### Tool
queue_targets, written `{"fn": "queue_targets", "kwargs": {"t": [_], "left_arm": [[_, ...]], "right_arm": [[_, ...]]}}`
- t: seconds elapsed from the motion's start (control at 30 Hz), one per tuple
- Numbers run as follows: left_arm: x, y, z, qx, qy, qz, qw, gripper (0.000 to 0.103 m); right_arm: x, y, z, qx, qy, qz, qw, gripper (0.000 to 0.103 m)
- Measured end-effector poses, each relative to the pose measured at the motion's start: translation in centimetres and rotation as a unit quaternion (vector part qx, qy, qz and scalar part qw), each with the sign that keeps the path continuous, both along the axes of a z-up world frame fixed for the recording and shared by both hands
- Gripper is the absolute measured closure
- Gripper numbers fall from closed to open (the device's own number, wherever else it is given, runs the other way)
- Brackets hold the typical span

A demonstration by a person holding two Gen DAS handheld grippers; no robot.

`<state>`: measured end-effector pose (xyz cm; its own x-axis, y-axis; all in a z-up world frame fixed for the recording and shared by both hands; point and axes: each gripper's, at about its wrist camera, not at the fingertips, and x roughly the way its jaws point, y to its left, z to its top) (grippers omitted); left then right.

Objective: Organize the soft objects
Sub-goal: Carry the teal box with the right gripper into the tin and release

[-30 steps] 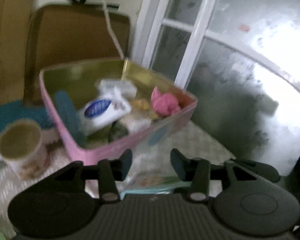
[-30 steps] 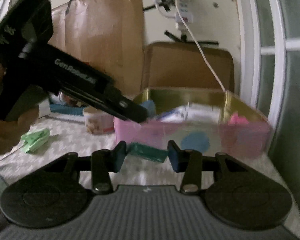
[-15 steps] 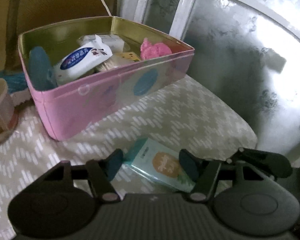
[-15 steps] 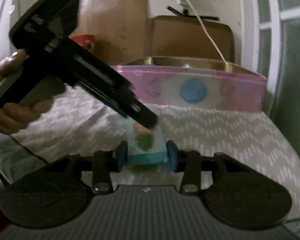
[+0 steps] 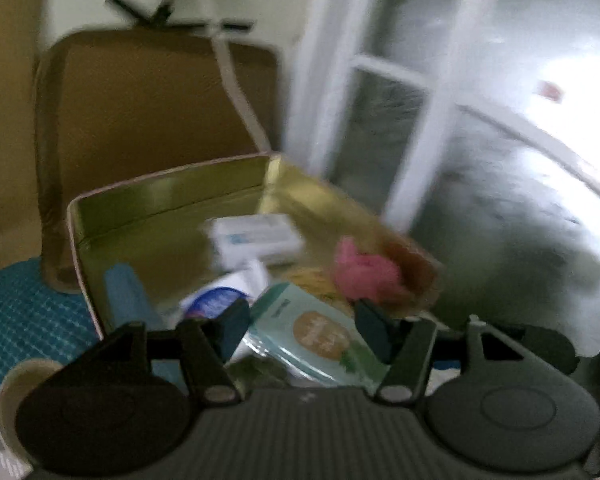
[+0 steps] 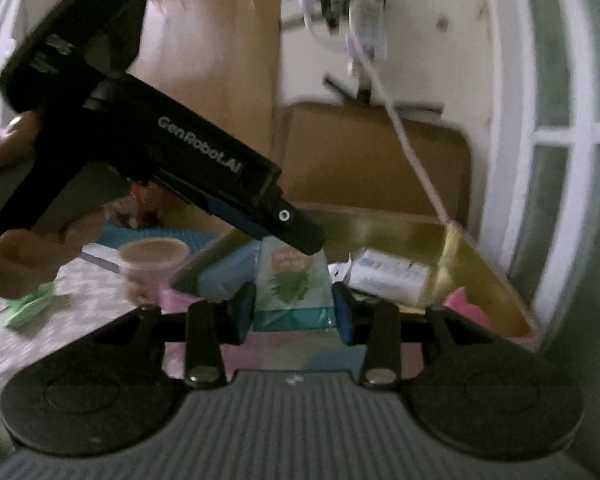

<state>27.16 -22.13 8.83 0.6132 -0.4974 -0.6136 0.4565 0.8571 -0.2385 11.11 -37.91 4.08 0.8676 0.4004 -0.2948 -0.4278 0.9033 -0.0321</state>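
Over the pink tin, I carry a teal tissue pack with both tongs.

My right gripper [image 6: 294, 312] is clamped on the tissue pack's [image 6: 290, 280] near end while my left gripper [image 5: 306, 330], jaws narrowing, brackets its far end, apparently steadying the floppy pack above the tin [image 6: 484, 264] for a level drop among the packets.
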Motion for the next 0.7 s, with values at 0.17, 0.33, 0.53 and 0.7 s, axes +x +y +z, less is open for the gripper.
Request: {"fn": "queue_targets", "kwargs": {"t": [0.17,0.33,0.53,0.7], "left_arm": [[4.5,1.0,-1.4,0.003,0.022,0.068,0.9975,0.044],[2.5,2.9,0.0,-0.019,-0.005,0.085,0.9962,0.042],[-3.4,2.9,1.2,0.032,-0.061,0.082,0.9943,0.039],[-9.6,1.9,1.0,0.077,-0.107,0.07,0.9888,0.035]], "right_arm": [[10.0,1.0,-0.1,-0.041,0.106,0.004,0.993,0.056],[13.0,2.5,0.0,-0.098,0.058,-0.071,0.991,0.048],[8.9,-0.1,1.6,-0.002,0.047,-0.082,0.996,0.048],[2.6,-1.7,1.1,0.077,0.048,-0.101,0.991,0.048]]}}
